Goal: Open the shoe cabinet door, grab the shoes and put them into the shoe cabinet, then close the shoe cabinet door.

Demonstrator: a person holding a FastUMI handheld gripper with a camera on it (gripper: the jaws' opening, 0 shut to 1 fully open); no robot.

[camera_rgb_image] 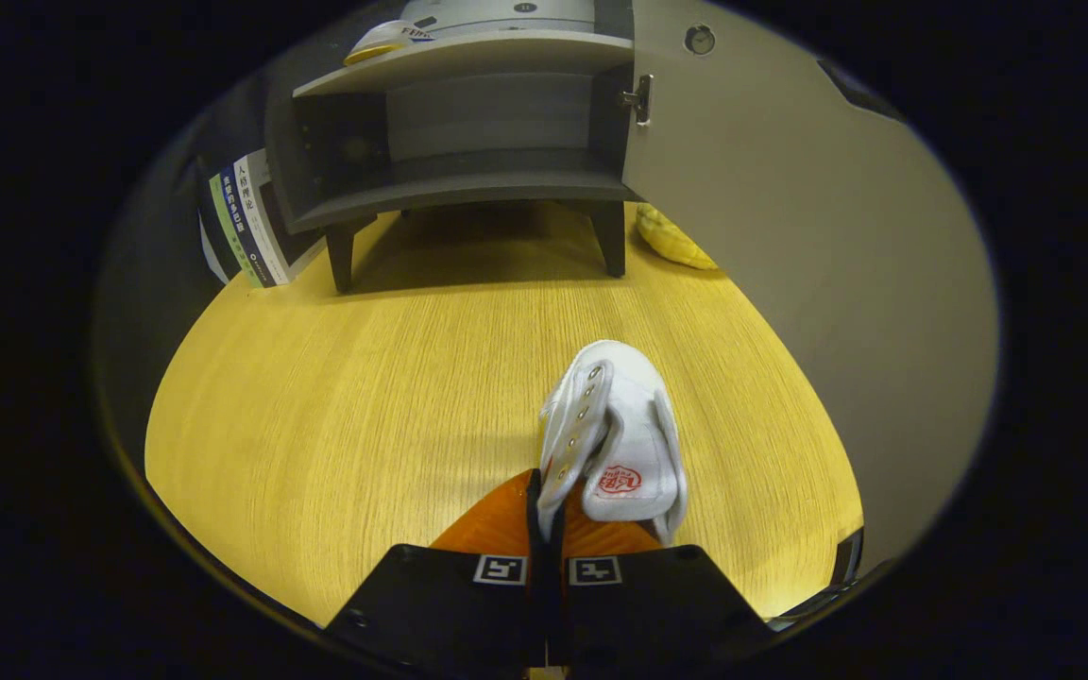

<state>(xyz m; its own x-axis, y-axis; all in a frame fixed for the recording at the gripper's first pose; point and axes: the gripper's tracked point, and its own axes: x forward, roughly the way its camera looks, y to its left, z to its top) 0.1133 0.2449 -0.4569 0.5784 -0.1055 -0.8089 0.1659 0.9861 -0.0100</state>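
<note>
**Gripper view: white shoe pinched, cabinet open ahead**

We saw our gripper [547,515] with its two fingers nearly together, both pressing on the side flap of a small white canvas shoe [615,434] with a red logo on its tongue. The shoe hung over a yellow wood-grain tabletop [336,397]. Well beyond it stood a dark grey shoe cabinet [468,142] on short legs, its pale door [790,217] swung open to the right. Upright books [244,222] leaned beside the cabinet's left.
</note>
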